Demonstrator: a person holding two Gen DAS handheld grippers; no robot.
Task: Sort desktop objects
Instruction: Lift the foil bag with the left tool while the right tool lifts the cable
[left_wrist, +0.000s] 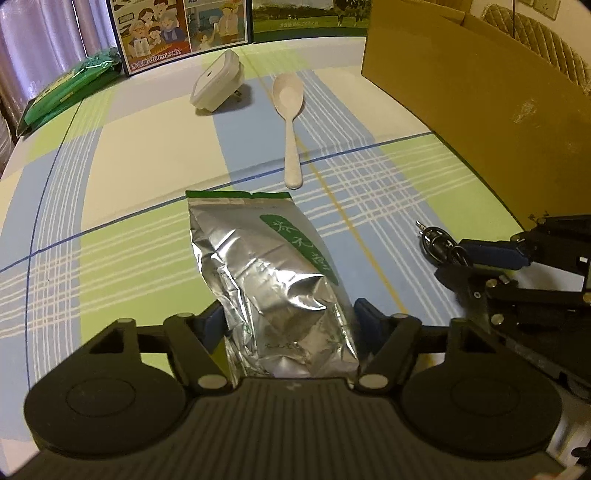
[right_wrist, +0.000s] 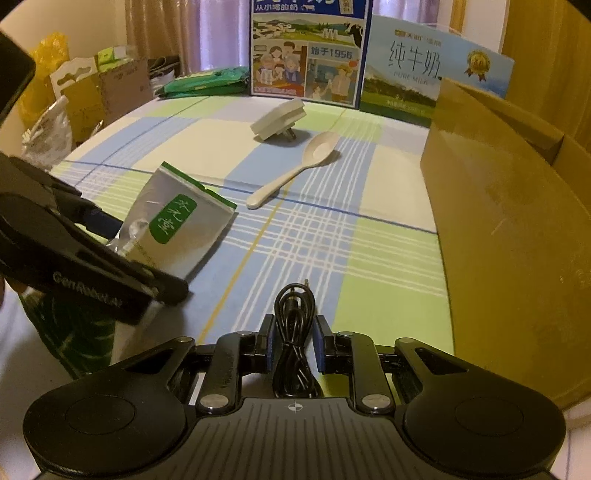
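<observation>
Where the table (right_wrist: 388, 266) wears a blue, green and cream plaid cloth, the left gripper (left_wrist: 290, 317) clamps a silver foil pouch (left_wrist: 269, 280) and the right gripper (right_wrist: 293, 343) pinches a black coiled cable (right_wrist: 293, 332). Farther off lie a spoon (right_wrist: 295, 170) and white plug (right_wrist: 279, 118); a cardboard box (right_wrist: 517, 221) stands right, milk cartons (right_wrist: 306, 48) and curtains behind.

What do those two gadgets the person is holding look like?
Both are black plastic. The left gripper and right gripper each have two round discs beside a ribbed centre plate, silver screws at the joints and blue finger pads. One side arm reads GenRobot in pale letters.
</observation>
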